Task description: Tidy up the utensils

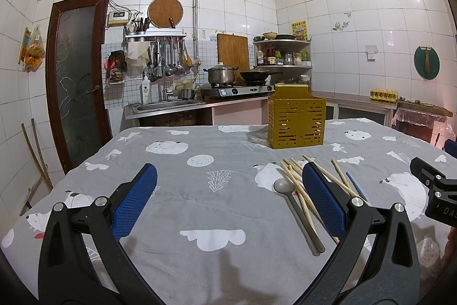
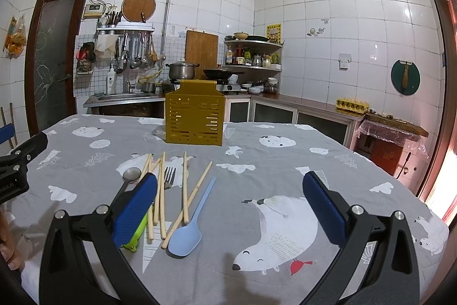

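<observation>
A yellow slotted utensil holder (image 1: 296, 122) (image 2: 194, 117) stands upright at the far side of the table. Nearer lies a loose pile: several wooden chopsticks (image 2: 185, 187) (image 1: 297, 176), a grey spoon (image 1: 297, 215) (image 2: 130, 176), a metal fork (image 2: 169, 178), a light blue spoon (image 2: 188, 230) and a green-handled utensil (image 2: 140, 230). My left gripper (image 1: 230, 176) is open, the pile beside its right finger. My right gripper (image 2: 230, 185) is open, the pile beside and behind its left finger. Neither holds anything.
The table wears a grey cloth with white bears (image 2: 285, 233). Behind it run a kitchen counter with a sink (image 1: 168, 105), a stove with a pot (image 1: 221, 75) and a pan, and corner shelves. A brown door (image 1: 77, 82) is at left. A hand shows at the left edge (image 2: 8, 247).
</observation>
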`<control>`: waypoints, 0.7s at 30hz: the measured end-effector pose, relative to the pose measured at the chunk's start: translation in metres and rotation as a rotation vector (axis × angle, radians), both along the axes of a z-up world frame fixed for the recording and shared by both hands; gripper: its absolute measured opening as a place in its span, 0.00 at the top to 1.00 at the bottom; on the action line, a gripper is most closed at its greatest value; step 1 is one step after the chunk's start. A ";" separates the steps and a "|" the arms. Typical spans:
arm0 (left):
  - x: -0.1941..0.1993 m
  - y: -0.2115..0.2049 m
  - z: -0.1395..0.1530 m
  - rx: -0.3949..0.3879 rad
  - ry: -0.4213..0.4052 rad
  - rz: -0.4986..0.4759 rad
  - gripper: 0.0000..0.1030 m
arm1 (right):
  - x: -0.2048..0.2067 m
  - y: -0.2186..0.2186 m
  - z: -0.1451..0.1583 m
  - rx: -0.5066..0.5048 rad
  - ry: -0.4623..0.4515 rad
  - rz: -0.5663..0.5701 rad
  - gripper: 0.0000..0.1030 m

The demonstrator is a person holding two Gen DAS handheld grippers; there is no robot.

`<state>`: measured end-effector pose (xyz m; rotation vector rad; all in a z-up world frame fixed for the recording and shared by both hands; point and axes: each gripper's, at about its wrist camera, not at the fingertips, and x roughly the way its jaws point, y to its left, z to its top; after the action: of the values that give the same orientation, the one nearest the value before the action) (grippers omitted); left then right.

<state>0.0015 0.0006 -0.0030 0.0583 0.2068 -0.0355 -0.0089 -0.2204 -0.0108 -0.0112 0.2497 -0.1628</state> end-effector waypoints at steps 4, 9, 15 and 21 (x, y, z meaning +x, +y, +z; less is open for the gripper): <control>0.000 0.000 0.000 0.000 0.001 0.000 0.05 | 0.000 0.000 0.000 0.001 -0.004 -0.002 0.04; 0.000 0.000 0.000 0.000 0.001 0.000 0.05 | 0.000 0.000 0.000 0.001 -0.005 -0.002 0.04; 0.000 0.000 0.000 0.000 0.001 0.000 0.05 | 0.000 0.001 0.000 0.000 -0.006 -0.002 0.04; 0.000 0.000 -0.001 -0.001 0.001 0.001 0.05 | 0.000 0.001 0.000 0.000 -0.006 -0.002 0.04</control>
<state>0.0012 0.0006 -0.0035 0.0573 0.2079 -0.0351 -0.0092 -0.2196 -0.0111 -0.0105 0.2438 -0.1645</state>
